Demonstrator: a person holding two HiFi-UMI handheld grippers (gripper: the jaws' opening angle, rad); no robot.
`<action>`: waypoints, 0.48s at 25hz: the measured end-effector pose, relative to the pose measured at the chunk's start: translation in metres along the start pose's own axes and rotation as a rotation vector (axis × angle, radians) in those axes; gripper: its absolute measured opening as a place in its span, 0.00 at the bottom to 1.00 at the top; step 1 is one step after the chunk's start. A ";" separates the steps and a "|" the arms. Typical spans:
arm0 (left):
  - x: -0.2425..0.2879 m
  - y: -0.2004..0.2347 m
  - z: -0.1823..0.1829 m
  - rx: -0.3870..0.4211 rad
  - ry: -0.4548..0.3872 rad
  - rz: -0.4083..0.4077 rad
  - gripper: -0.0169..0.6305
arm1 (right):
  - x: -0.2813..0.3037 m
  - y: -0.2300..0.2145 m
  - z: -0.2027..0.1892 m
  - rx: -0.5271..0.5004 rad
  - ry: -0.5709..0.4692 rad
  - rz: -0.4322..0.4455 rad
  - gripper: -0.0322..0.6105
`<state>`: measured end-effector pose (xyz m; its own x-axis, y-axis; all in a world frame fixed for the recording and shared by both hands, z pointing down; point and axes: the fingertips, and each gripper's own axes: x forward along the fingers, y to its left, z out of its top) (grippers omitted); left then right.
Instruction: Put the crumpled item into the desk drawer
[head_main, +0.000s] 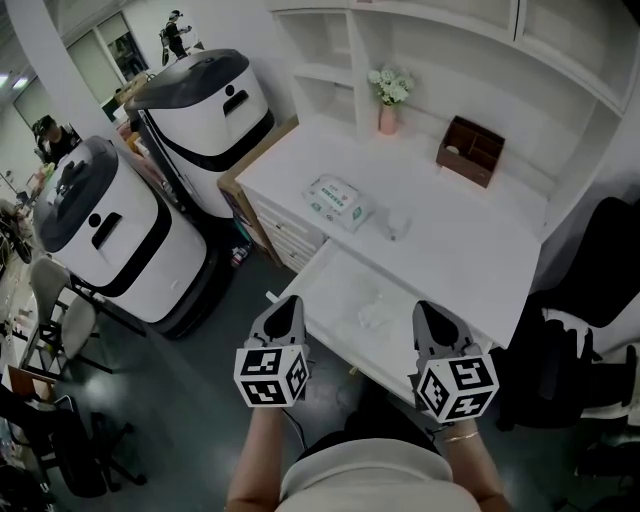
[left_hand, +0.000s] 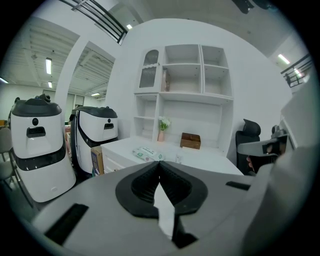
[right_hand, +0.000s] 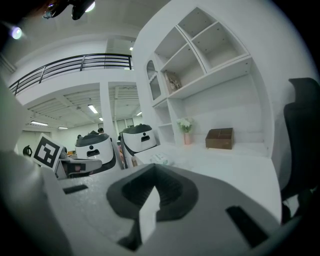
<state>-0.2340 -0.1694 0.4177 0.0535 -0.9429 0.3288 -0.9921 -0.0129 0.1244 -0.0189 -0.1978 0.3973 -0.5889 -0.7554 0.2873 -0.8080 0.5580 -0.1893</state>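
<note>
left claw closed, empty; right claw same; both side by side, tilted slightly down before drawer

The head view looked steeply down on the counter from above its front edge. The left gripper view and right gripper view sat low before the counter, facing its shelves almost level. All three shared the counter's box and vase.

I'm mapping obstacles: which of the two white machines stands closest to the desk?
The upper machine in the head view, at the left end of the desk; the lower machine stands farther out.
</note>
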 end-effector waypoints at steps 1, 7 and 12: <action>-0.001 0.000 0.000 -0.001 -0.003 0.002 0.02 | 0.000 0.000 0.000 -0.002 0.000 -0.001 0.05; -0.006 0.002 -0.002 -0.007 -0.005 0.011 0.02 | -0.003 0.000 -0.003 -0.013 0.006 -0.005 0.05; -0.008 0.001 -0.002 -0.013 -0.010 0.013 0.02 | -0.004 -0.001 -0.004 -0.012 0.006 -0.005 0.05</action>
<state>-0.2348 -0.1610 0.4170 0.0392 -0.9464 0.3207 -0.9912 0.0039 0.1326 -0.0159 -0.1939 0.4002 -0.5848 -0.7562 0.2936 -0.8106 0.5584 -0.1765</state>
